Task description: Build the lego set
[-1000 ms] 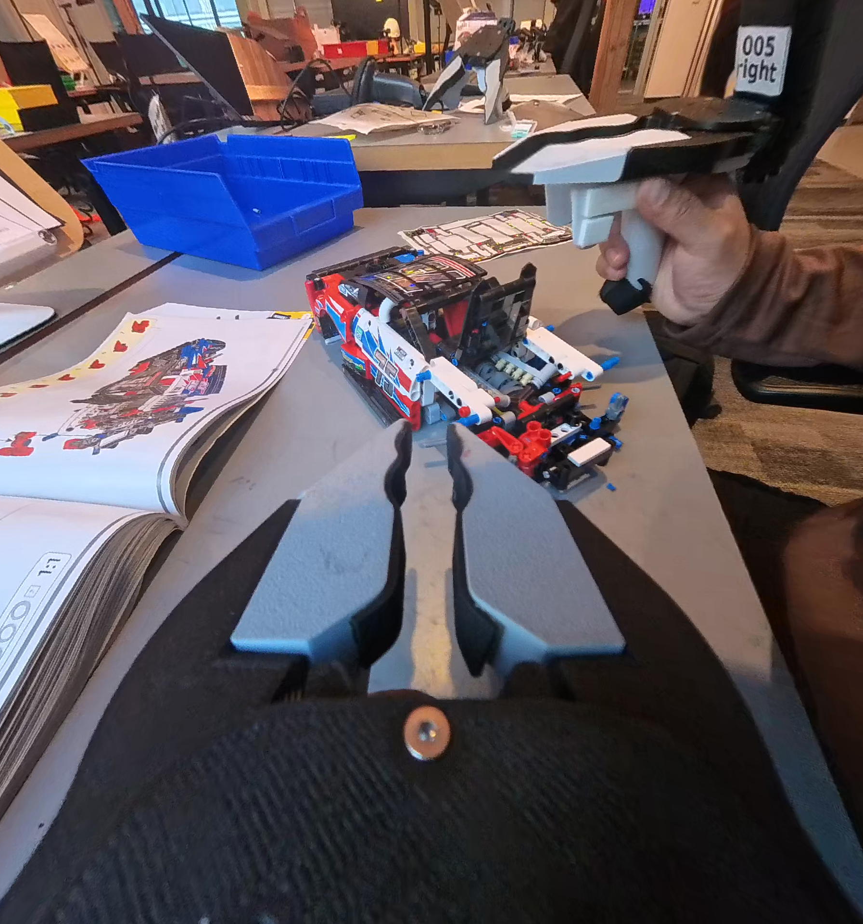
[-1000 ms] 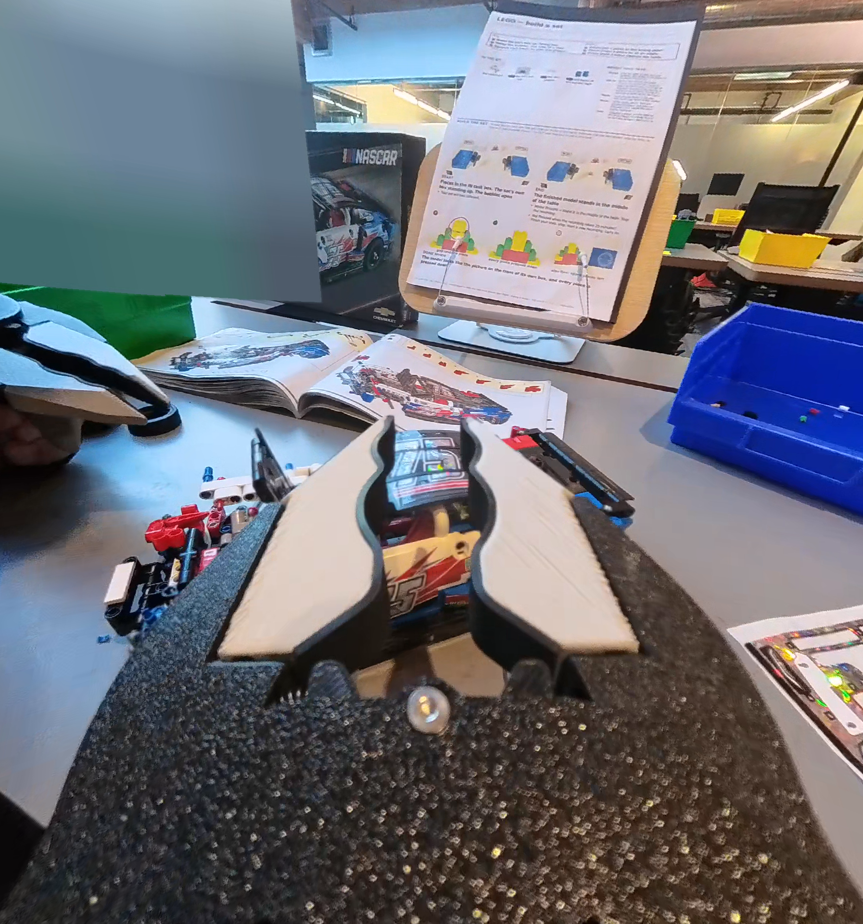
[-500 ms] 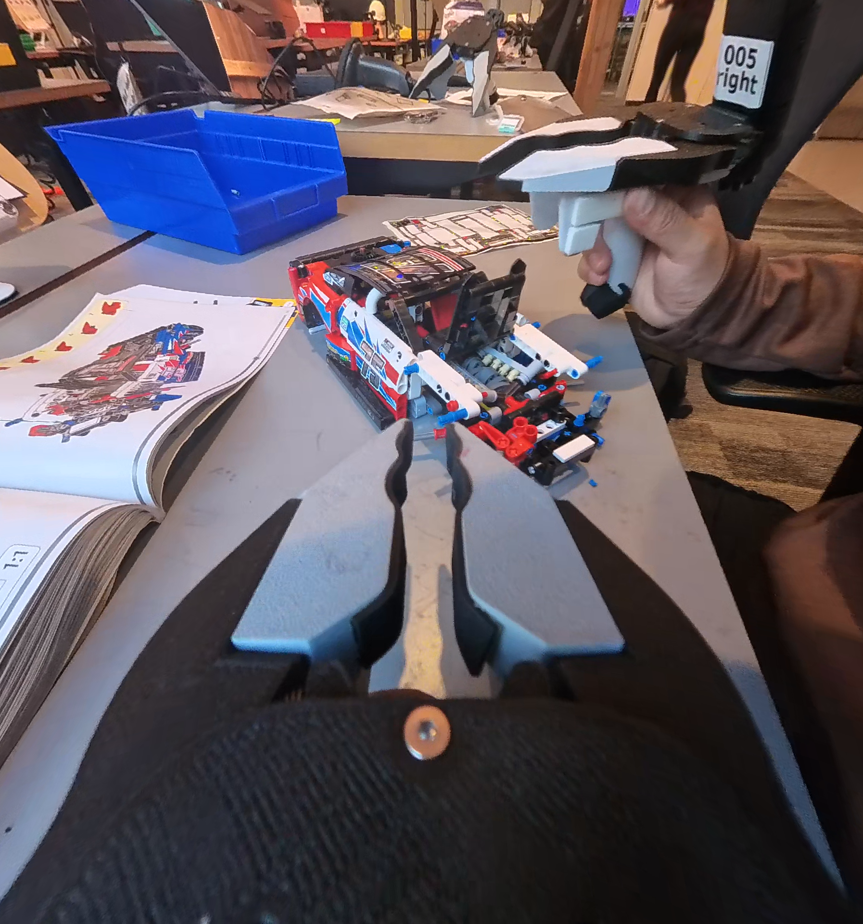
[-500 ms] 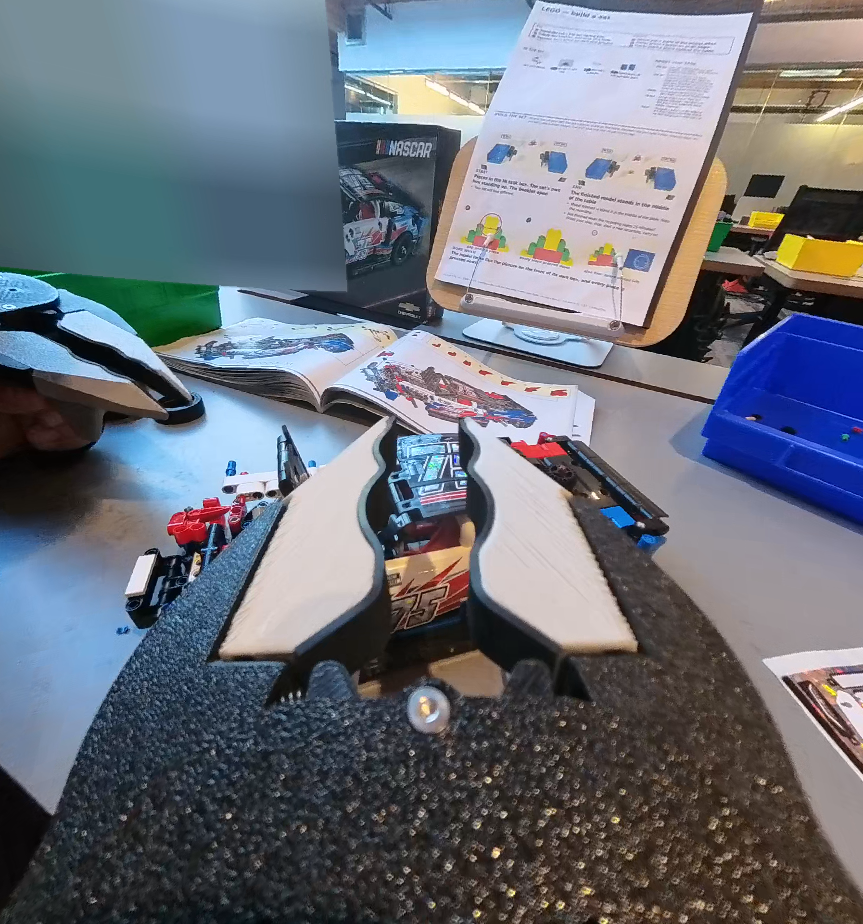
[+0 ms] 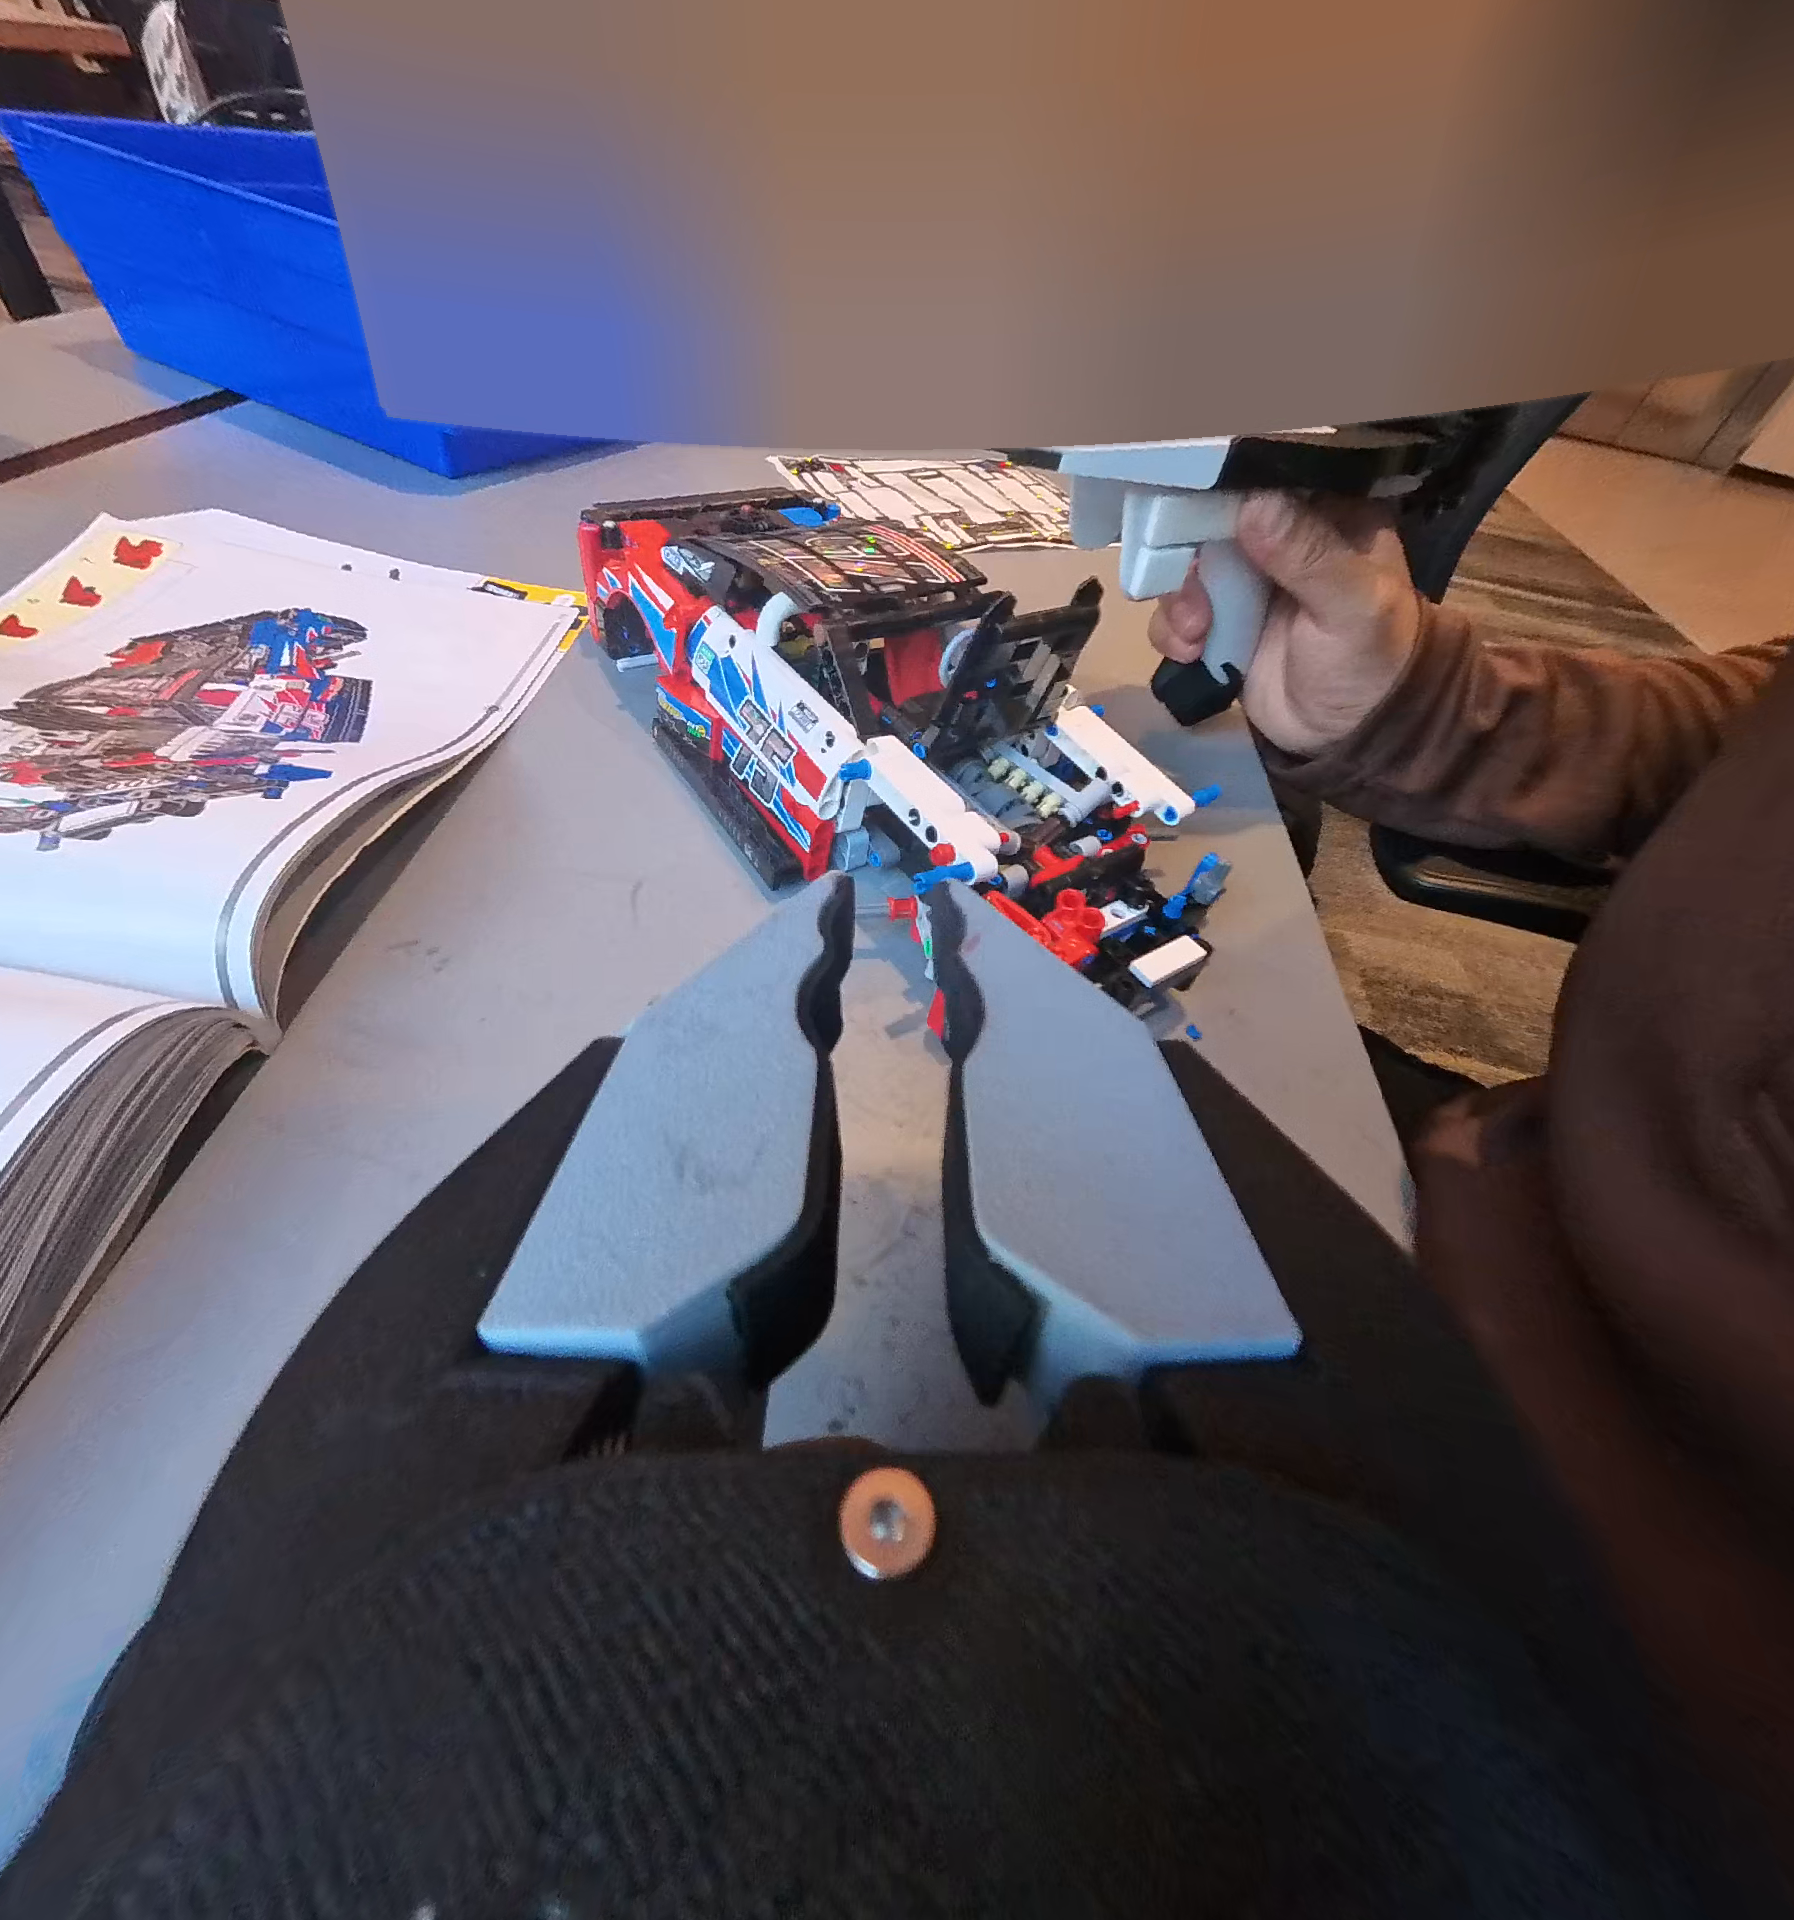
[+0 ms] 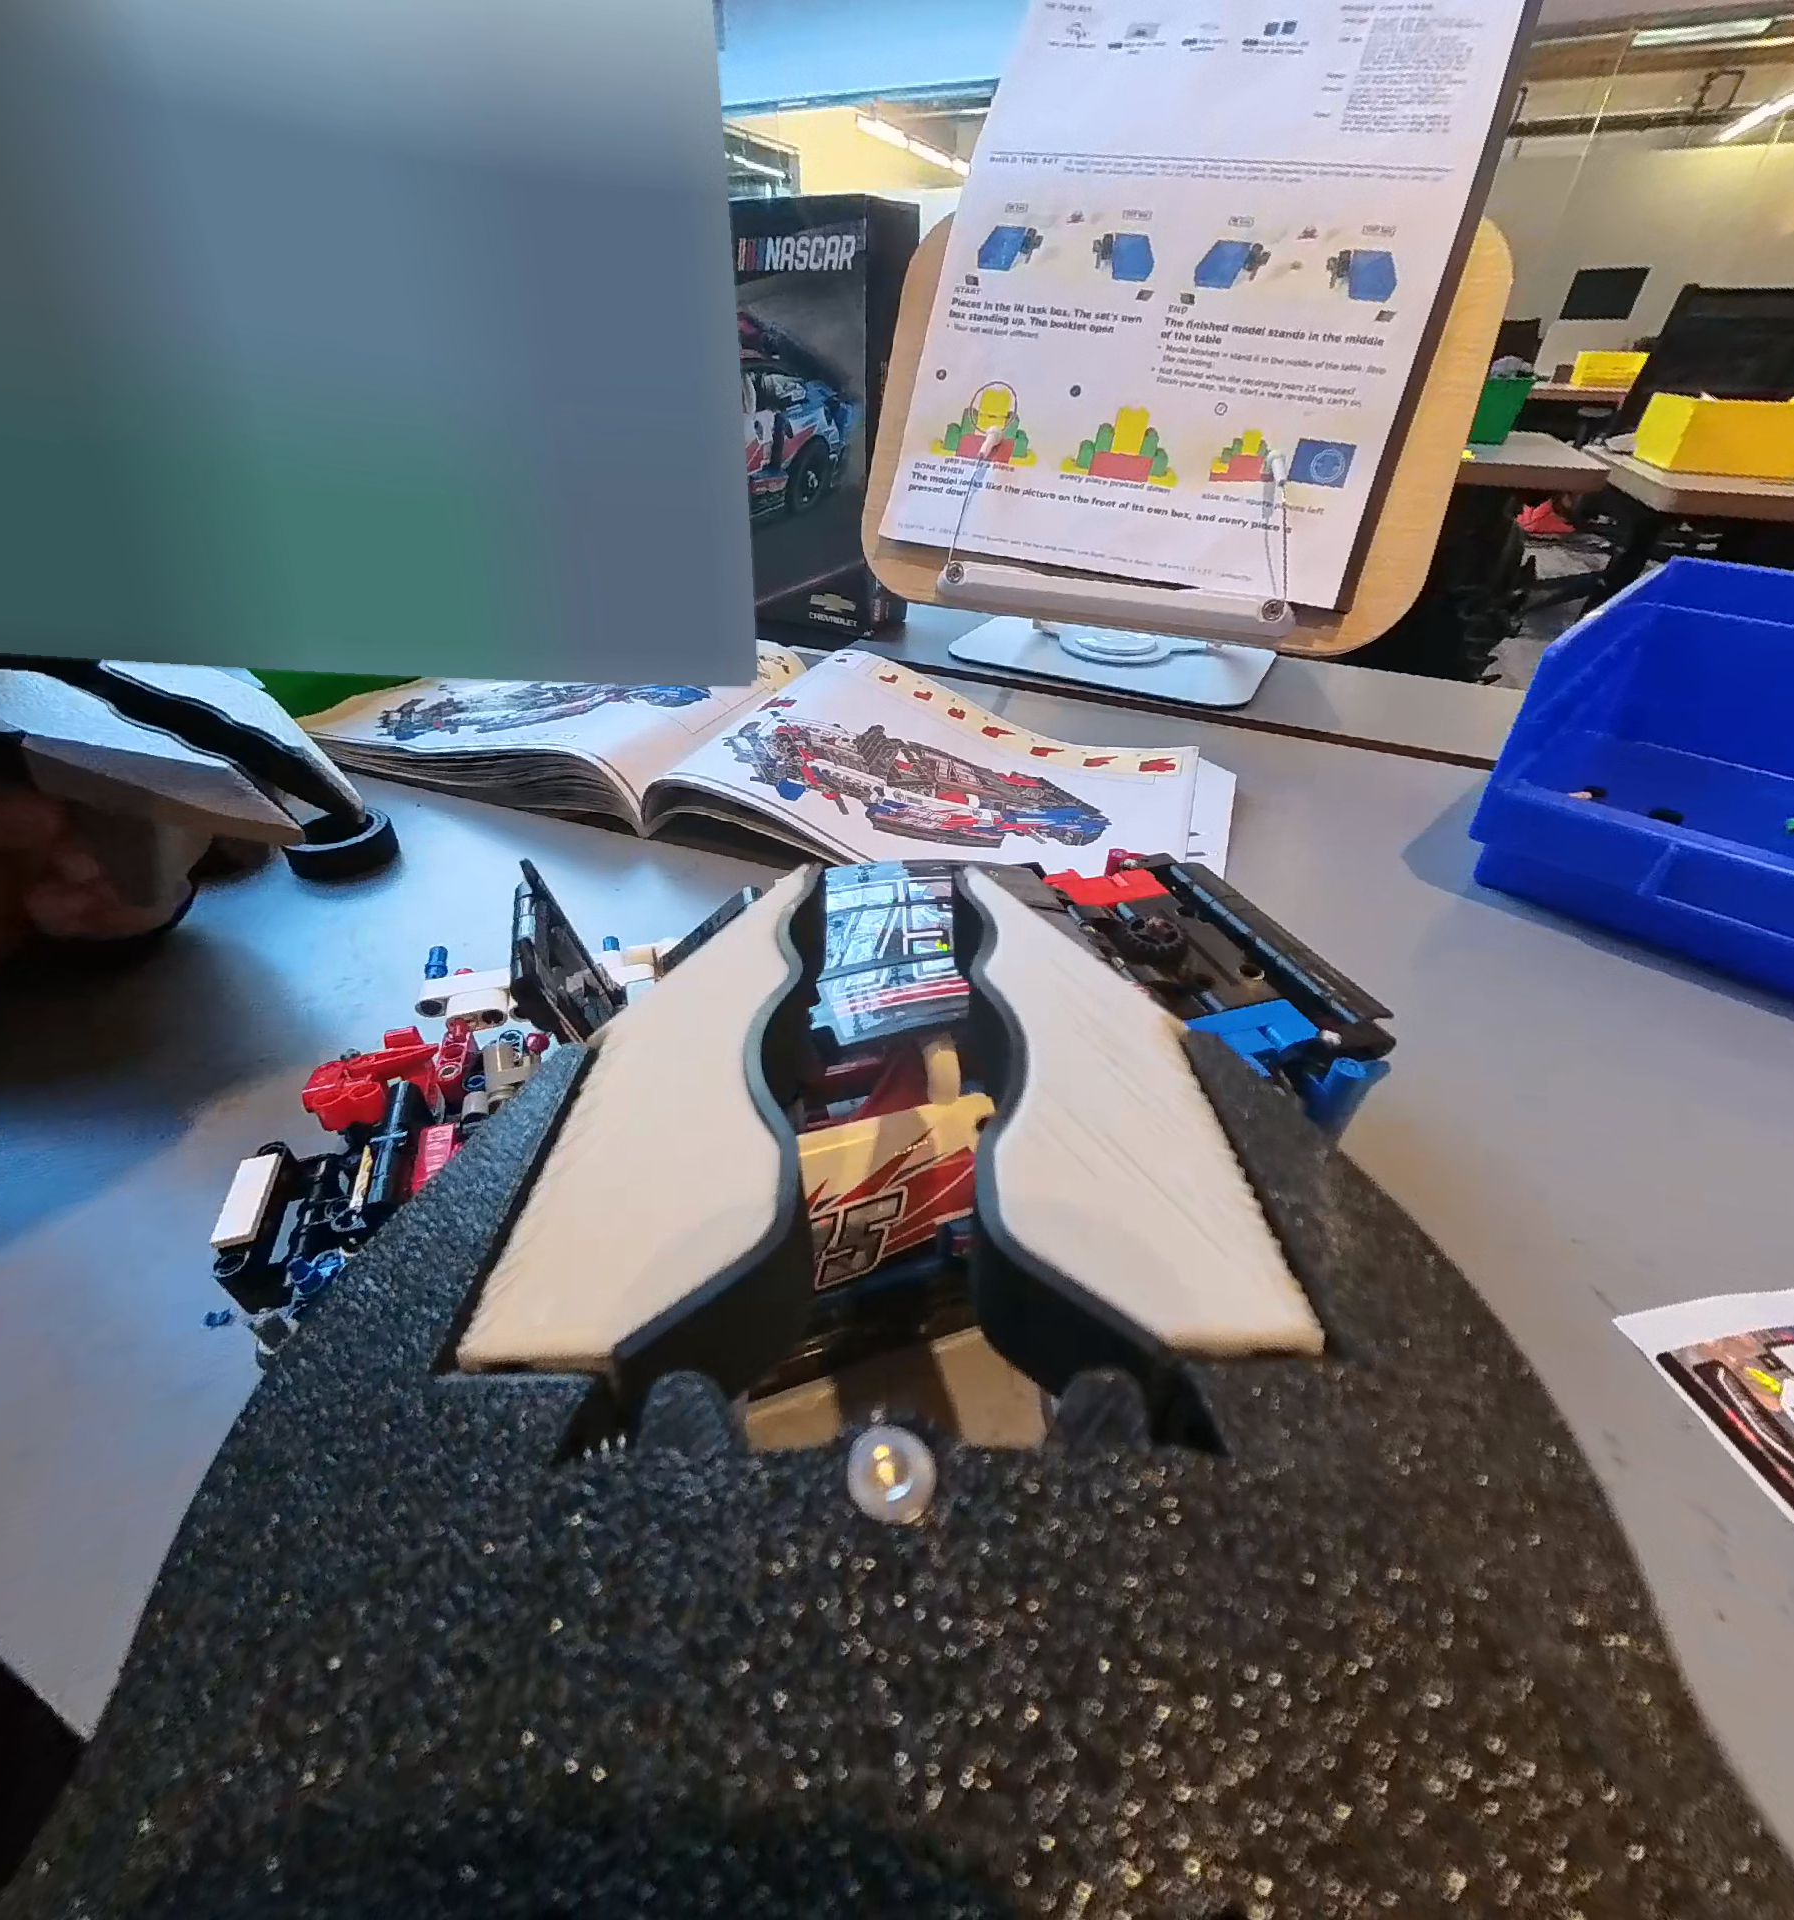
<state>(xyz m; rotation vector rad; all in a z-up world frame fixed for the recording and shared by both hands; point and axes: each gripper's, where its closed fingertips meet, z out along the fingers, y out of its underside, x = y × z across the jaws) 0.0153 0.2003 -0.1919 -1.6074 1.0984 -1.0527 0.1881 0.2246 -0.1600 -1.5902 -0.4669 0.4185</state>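
The partly built red, white and blue lego car (image 5: 768, 717) stands on the grey table (image 5: 581, 935), with its unfinished front end of loose red and black parts (image 5: 1090, 925) toward me. My left gripper (image 5: 895, 902) is open a little and empty, low over the table, with its tips just short of that front end. My right gripper (image 6: 885, 888) is open and empty and hovers above the car's roof (image 6: 888, 935). It also shows in the left wrist view (image 5: 1163, 473), held in a hand above and beyond the car. The left gripper (image 6: 155, 748) shows at the left of the right wrist view.
An open instruction booklet (image 5: 197, 707) lies left of the car. A blue bin (image 6: 1703, 769) holding a few small parts stands behind it. A sticker sheet (image 6: 1786, 1392) lies by the table edge. The set's box (image 6: 820, 416) and a paper sheet on a stand (image 6: 1184, 312) stand at the back. Across from one pair of fingers to the other is roughly 20 cm.
Both grippers have drifted a little closer to the car and tilted down toward it. Their jaws keep the same gap. The car has not moved.
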